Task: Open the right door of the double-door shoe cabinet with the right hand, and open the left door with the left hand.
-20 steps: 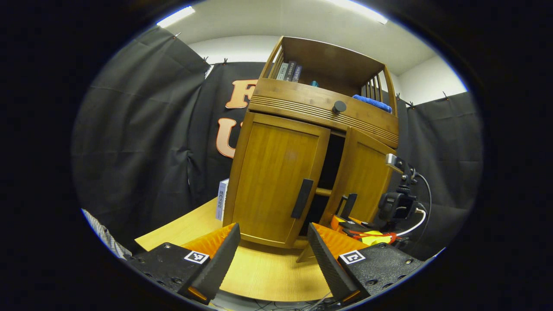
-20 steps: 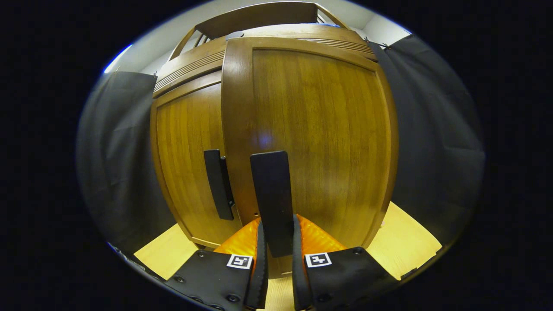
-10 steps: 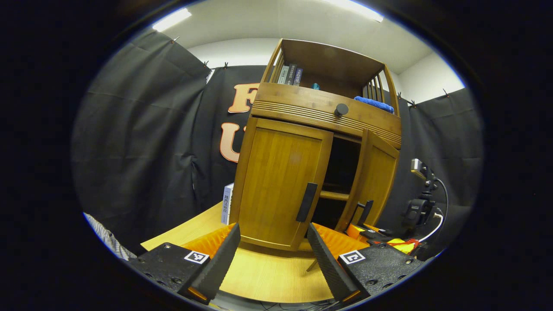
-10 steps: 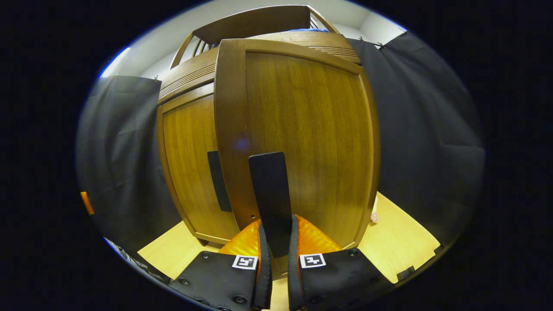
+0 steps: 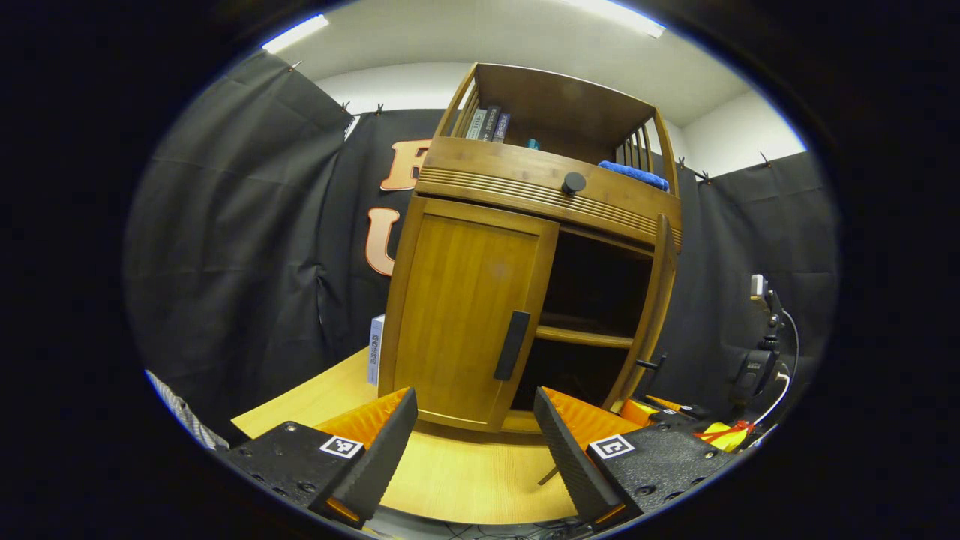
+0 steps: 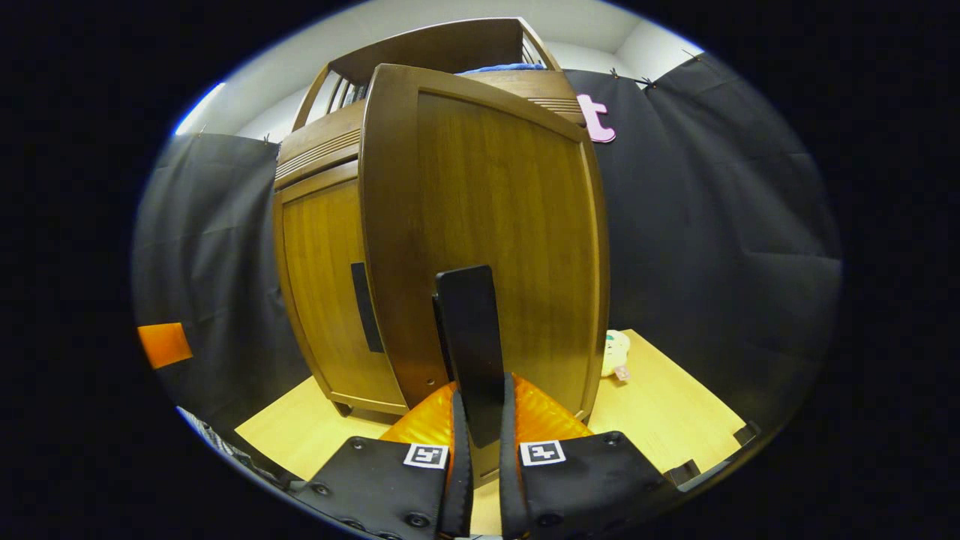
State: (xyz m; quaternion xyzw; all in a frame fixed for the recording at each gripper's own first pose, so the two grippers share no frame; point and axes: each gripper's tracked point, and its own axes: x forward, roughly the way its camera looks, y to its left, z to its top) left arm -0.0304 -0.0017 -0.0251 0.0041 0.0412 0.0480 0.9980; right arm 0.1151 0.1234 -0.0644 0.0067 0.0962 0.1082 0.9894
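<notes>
- Right claw [image 6: 480,450]: clamped on the dark handle [image 6: 470,341] of the right door [image 6: 495,240].
- Change: right door [image 5: 654,307] has swung from ajar to wide open, baring the shelf [image 5: 585,337]; right half judged nearly done.
- Left claw [image 5: 474,442]: spread wide, empty, short of the left door [image 5: 465,315].
- Left door: brown wood, shut, upright dark handle [image 5: 512,345].
- Cabinet [image 5: 525,187]: stands on the pale wooden table [image 5: 465,480].

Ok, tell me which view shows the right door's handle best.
The right gripper view: the right door's handle stands large and central, with the right gripper shut on it. In the left gripper view, the handle is a small dark stub on the edge-on right door.
</notes>
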